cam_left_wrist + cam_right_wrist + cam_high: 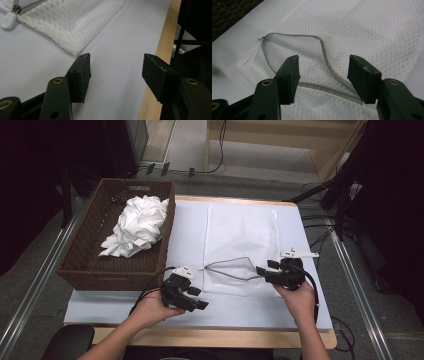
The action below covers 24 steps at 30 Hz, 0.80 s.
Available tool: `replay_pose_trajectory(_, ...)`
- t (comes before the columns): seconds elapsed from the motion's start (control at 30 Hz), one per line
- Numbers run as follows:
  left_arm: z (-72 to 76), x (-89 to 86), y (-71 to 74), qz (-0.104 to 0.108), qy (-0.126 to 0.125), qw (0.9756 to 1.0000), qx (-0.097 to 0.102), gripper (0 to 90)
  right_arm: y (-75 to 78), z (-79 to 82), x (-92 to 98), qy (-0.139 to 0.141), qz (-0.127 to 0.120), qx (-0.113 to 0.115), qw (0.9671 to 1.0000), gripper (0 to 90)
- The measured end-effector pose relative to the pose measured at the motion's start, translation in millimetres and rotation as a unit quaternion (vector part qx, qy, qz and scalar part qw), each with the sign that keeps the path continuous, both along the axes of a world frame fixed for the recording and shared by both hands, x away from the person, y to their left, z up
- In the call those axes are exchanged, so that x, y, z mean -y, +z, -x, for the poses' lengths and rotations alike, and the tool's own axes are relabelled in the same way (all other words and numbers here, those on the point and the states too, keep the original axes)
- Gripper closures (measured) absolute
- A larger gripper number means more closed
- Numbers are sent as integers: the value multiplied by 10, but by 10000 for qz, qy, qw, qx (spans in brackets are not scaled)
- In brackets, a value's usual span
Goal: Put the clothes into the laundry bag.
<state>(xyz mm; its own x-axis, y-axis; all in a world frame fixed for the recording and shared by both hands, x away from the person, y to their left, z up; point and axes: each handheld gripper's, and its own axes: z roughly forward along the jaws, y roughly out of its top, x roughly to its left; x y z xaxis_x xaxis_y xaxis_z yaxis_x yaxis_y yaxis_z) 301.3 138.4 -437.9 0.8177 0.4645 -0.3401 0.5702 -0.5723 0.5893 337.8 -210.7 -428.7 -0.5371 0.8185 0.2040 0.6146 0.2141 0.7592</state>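
Both my hands sit at the near edge of the table, each with its tongs released and nothing between the jaws. My right gripper [261,270] hovers at the near right corner of the white mesh laundry bag [242,237], its jaws standing wide on either side of the grey zipper [325,53] without pressing on it. That bag lies flat in the middle of the pale mat [260,307], and its zipper is already run open (the two grey sides bow apart into a loop, so the mouth gapes a little). My left gripper [200,298] rests lower on the mat, just beside the bag's near left corner, where the zipper pull [9,18] lies. Further out, the crumpled white cloth [137,225] is in the wicker basket [80,247] at the left, well apart from the bag. I judge the opening done; fetching the cloth, stuffing it through the mouth and zipping up are all left
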Motion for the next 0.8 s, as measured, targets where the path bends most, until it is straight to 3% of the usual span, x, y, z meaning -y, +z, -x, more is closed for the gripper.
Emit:
replay_pose_trajectory(0.17,-15,-10,0,6,16,10000,37,387,-1,0,-20,28,58,-48,10000,433)
replay_pose_trajectory(0.33,-16,-2,15,-14,-56,9998,200,356,-9,15,-53,127,259,-12,9996,421)
replay_pose_trajectory(0.57,-17,28,4,-1,-125,9997,204,331,-17,27,-47,129,247,-18,9996,407)
replay_pose_trajectory(0.8,-12,42,-6,-199,-161,9991,340,331,-24,29,-27,107,210,-39,9997,397)
